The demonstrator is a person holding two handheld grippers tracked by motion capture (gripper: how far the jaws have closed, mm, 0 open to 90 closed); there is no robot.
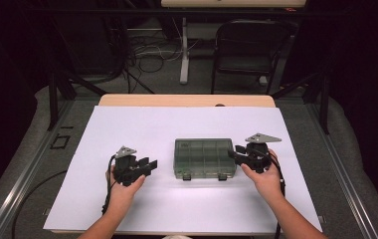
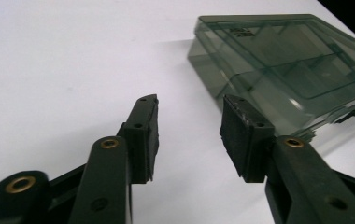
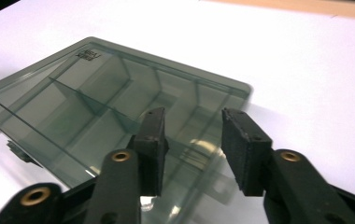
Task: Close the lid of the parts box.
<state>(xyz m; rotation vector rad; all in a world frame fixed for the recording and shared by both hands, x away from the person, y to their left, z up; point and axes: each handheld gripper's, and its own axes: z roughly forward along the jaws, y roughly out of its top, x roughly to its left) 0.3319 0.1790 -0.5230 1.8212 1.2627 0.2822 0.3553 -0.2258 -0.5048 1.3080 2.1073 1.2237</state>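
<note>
Where the white table cover (image 1: 142,124) spreads over the wooden table (image 1: 187,100), seen from the high view: a smoky green, see-through compartment box (image 1: 205,158), lid closed, lying flat a little right of centre and toward the near edge. Two dark latches on its near side. Inside, dividers forming small compartments, contents not discernible.

Left of the box and clearly apart from it, the left gripper (image 1: 149,164), held in the left hand (image 1: 122,186), pointing toward the box's left end. From the left gripper view: two black jaws standing apart with bare white cover between them, nothing gripped, the box (image 2: 287,65) lying ahead and to the right.

At the box's right end, the right gripper (image 1: 235,152), held in the right hand (image 1: 264,179), tips just beside the box's right edge. From the right gripper view: jaws likewise parted, hanging over the near corner of the box (image 3: 105,102); pads not pressing on it, contact with the lid not possible to tell.

Beyond the table, a dark folding chair (image 1: 249,47) and loose cables (image 1: 152,50) on the floor.
</note>
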